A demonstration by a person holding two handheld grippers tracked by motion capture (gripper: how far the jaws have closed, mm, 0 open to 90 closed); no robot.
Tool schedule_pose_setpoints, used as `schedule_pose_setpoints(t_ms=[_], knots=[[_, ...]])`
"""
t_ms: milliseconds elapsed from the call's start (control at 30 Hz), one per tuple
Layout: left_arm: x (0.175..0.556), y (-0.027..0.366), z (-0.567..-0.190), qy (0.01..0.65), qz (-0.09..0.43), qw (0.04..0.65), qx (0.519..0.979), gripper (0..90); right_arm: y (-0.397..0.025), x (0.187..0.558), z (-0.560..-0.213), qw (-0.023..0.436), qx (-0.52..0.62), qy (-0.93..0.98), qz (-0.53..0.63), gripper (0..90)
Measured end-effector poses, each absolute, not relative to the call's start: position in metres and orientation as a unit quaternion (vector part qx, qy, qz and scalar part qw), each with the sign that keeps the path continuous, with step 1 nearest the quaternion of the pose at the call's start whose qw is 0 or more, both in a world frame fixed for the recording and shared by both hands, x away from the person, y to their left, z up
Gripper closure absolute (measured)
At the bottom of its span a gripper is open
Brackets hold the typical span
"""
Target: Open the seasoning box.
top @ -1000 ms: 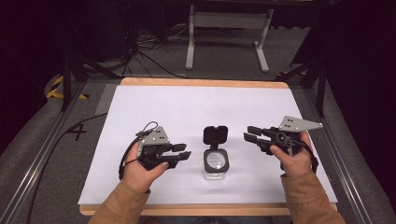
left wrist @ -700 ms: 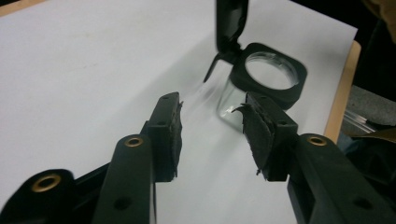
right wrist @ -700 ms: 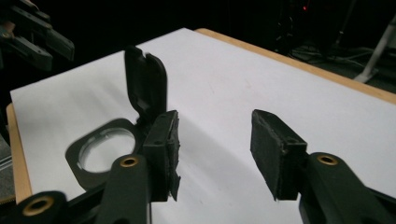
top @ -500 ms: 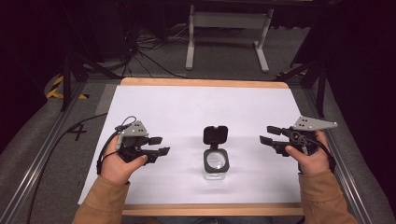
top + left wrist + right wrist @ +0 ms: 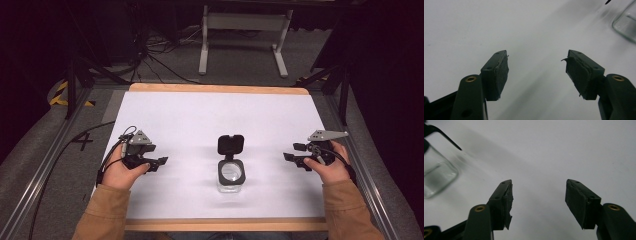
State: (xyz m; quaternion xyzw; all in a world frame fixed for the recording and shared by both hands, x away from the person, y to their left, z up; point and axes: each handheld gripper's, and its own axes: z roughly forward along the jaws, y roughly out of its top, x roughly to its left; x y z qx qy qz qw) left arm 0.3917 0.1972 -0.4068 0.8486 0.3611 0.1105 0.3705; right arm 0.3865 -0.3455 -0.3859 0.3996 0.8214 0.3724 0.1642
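A clear square glass jar [image 5: 231, 175] stands near the front middle of the white table [image 5: 200, 120], its black flip lid [image 5: 231, 145] swung open behind it. My left gripper [image 5: 159, 163] rests low at the table's left, well away from the jar, and stands open with nothing between its pads [image 5: 500, 72]. My right gripper [image 5: 292, 153] is at the far right, also apart from the jar and open. A corner of the jar [image 5: 625, 23] appears at the top right of the left gripper view. In the right gripper view the jar [image 5: 436, 173] is at the left.
The table has a wooden rim [image 5: 215, 88] and metal rails [image 5: 47, 165] on either side. Cables [image 5: 150, 60] and a white stand [image 5: 245, 25] lie on the floor beyond the far edge. A black cable [image 5: 65, 150] trails off the left side.
Both hands have drawn outward from the jar, the left gripper to the left and the right gripper to the right. The jar has stayed in place with its lid open.
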Motion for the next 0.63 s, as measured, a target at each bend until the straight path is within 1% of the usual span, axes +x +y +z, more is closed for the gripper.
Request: schedule_pose_setpoints(t_ms=[133,300,633], knots=[[0.399,0.200,-0.419,0.376,0.116,0.382,0.837,34.0,-0.348,0.395,-0.402,0.179,0.399,0.825,0.359,39.2],[0.403,0.198,-0.429,0.385,0.112,0.364,0.840,33.1,-0.348,0.402,-0.418,0.198,0.395,0.830,0.341,38.5],[0.403,0.193,-0.434,0.386,0.089,0.369,0.841,31.0,-0.347,0.406,-0.428,0.179,0.405,0.830,0.338,37.1]])
